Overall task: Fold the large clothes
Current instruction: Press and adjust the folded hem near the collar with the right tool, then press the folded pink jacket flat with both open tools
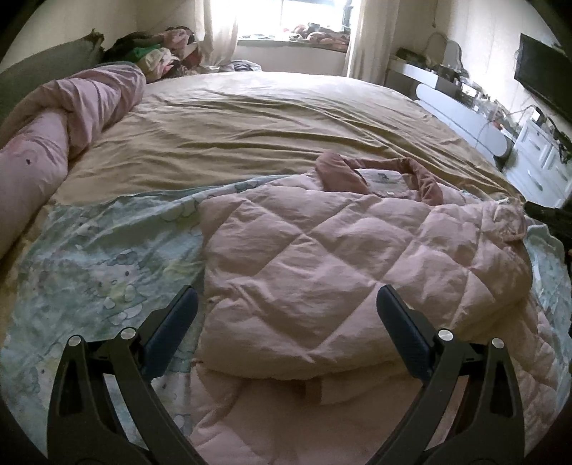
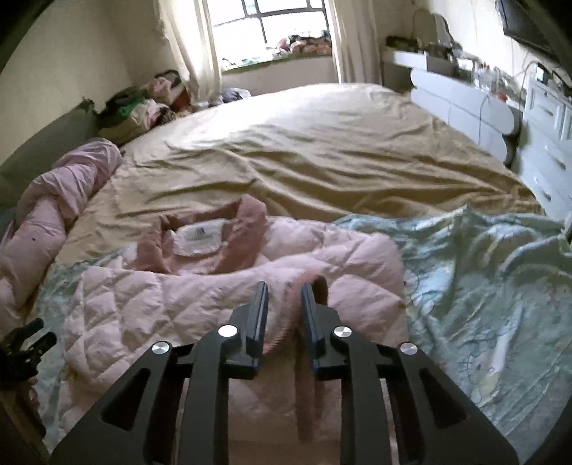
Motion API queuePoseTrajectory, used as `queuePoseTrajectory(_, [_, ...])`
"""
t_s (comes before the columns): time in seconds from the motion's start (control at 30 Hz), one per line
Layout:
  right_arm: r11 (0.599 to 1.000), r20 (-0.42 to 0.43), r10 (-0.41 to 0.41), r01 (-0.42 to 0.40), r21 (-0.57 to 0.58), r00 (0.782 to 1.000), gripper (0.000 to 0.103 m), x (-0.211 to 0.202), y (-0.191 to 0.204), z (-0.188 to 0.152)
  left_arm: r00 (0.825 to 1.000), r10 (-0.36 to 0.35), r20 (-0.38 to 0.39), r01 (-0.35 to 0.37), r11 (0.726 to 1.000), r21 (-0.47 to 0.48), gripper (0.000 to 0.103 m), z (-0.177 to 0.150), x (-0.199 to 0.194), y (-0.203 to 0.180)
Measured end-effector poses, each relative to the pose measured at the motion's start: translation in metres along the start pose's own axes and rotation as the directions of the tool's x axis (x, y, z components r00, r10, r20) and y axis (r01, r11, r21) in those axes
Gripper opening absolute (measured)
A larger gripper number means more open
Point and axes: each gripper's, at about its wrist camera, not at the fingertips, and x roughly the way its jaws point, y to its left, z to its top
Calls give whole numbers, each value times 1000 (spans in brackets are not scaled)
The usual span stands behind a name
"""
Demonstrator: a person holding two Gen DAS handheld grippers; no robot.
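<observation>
Pink quilted jacket (image 1: 321, 264) lies on the near part of the bed (image 1: 268, 121), on top of a pale blue-green cartoon-print sheet (image 1: 107, 250) spread over the tan bedsheet. The jacket is partly folded, one quilted panel laid over the rest, its darker pink collar (image 1: 357, 171) and white neck label facing the far side toward the window (image 2: 271, 28). Left gripper (image 1: 287, 314) hovers over the near edge of the jacket, jaws wide, nothing between them, pads clear of the fabric. Right gripper (image 2: 284, 304) sits over the jacket's right side, jaws narrow; a darker pink strip of the jacket, cuff or hem edge (image 2: 307, 357), runs down through the gap between them. It's blurred, so whether the pads actually press on it I cannot tell. A rolled pink duvet (image 1: 71, 107) runs along the left edge of the bed, with a pile of mixed clothes (image 1: 161, 50) in the far left corner. White drawers (image 2: 547, 143) with cluttered tops stand along the right wall, under a dark screen. The right gripper's tip shows at the right edge of the left wrist view.
</observation>
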Motion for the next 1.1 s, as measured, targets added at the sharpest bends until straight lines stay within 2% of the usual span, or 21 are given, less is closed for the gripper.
queuePoseTrajectory(0.07, [1000, 28, 11, -10, -28, 1000, 35, -9, 9, -1, 1000, -3, -5, 3, 1000, -2, 93, 0, 3, 1])
queuePoseTrajectory(0.2, [994, 8, 75, -74, -86, 997, 43, -13, 37, -7, 998, -27, -51, 28, 999, 19, 73, -4, 17, -5])
queuePoseTrajectory(0.3, [985, -35, 100, -104, -135, 994, 48, -4, 63, -18, 994, -23, -102, 27, 999, 39, 69, -13, 34, -11])
queuePoseTrajectory(0.37, [980, -57, 97, -106, -170, 994, 54, 5, 78, -25, 993, -5, -119, 12, 998, 59, 69, -20, 41, -13])
queuePoseTrajectory(0.5, [971, -115, 76, -100, -219, 990, 54, 27, 100, -39, 994, -4, -113, 12, 997, 72, 69, -29, 45, -13])
queuePoseTrajectory(0.73, [976, -212, -9, -38, -216, 977, 61, 71, 101, -62, 995, -11, -103, 18, 998, 68, 69, -31, 46, -12])
queuePoseTrajectory(1.1, [977, -189, -37, -4, -214, 981, 63, 90, 98, -78, 996, -13, -92, 20, 997, 75, 69, -35, 51, -13])
